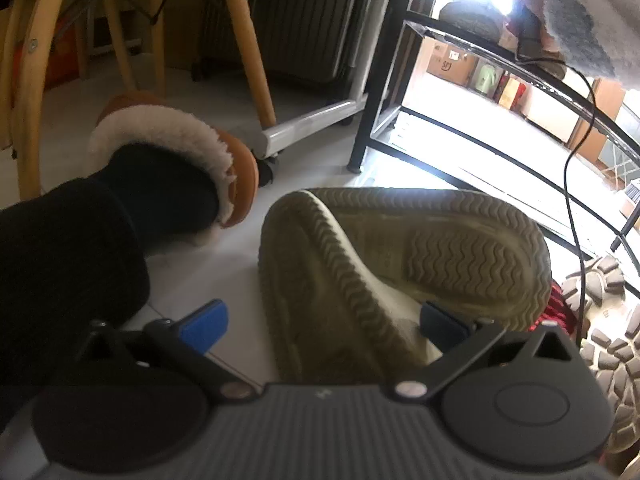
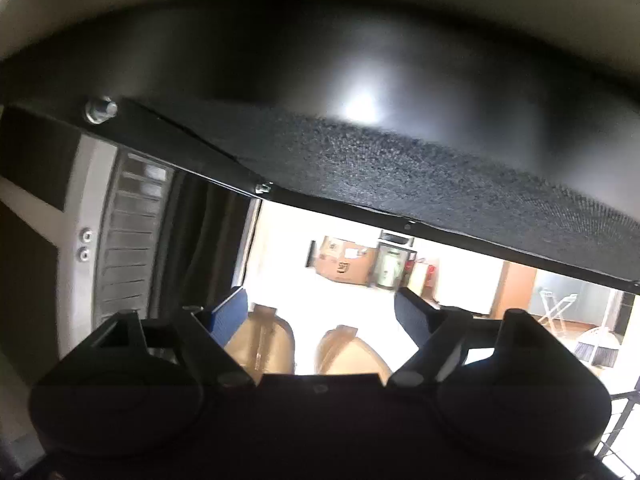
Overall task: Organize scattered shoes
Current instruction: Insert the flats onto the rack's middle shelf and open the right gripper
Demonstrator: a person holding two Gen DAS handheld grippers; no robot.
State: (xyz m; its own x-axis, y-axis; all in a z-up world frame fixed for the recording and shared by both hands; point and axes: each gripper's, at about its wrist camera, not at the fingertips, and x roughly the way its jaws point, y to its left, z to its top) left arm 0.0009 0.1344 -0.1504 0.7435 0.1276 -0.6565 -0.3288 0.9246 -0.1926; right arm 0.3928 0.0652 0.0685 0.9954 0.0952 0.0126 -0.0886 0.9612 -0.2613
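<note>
In the left wrist view my left gripper (image 1: 324, 322) is open around a pair of olive-soled shoes (image 1: 400, 264) that lie sole-up on the floor. The right blue pad (image 1: 442, 322) sits between the two shoes; the left pad (image 1: 204, 326) is apart from them. In the right wrist view my right gripper (image 2: 320, 314) is open just above two tan shoes (image 2: 264, 346) standing side by side inside the black shoe rack (image 2: 400, 168). Neither pad touches them.
A person's foot in a brown fleece-lined slipper (image 1: 188, 148) stands left of the olive shoes. A knobbly-soled shoe (image 1: 612, 340) lies at right. The black shoe rack (image 1: 440, 80), wooden chair legs (image 1: 248, 40) and a white wheeled frame (image 1: 312, 120) stand behind. A black cable (image 1: 576, 160) hangs down.
</note>
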